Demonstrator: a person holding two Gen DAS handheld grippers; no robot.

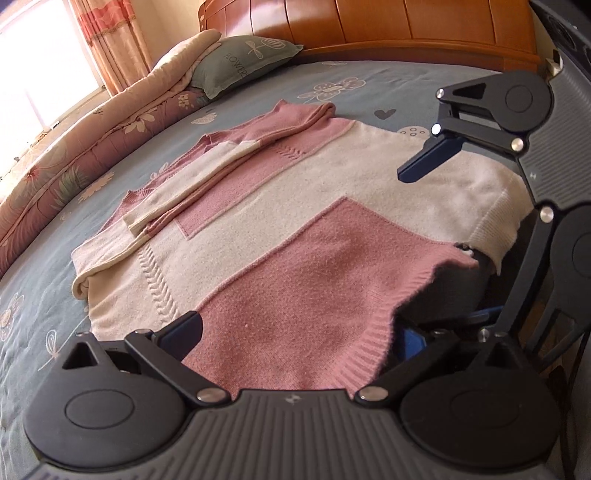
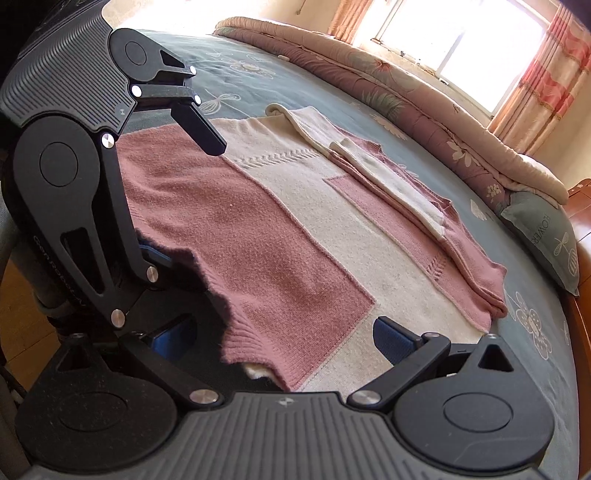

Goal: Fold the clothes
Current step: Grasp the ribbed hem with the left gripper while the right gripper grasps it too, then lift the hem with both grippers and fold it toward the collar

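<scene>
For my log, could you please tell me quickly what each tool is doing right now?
Left tool: open, its fingers straddling the sweater hem, not clamped.
Right tool: open, likewise straddling the hem.

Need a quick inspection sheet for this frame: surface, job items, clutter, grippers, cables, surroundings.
Surface: bed sheet, blue-grey with flower print, mostly flat.
Job's things: pink and cream sweater spread on the sheet, both sleeves already folded across the body; the near hem is raised off the sheet.
Clutter: rolled quilt along the window side; grey-green pillow by the headboard.
Grippers: left gripper and right gripper both open, fingers astride the near hem, side by side.
Cables: nothing seen.
Surroundings: wooden headboard, curtained window, bright backlight.
</scene>
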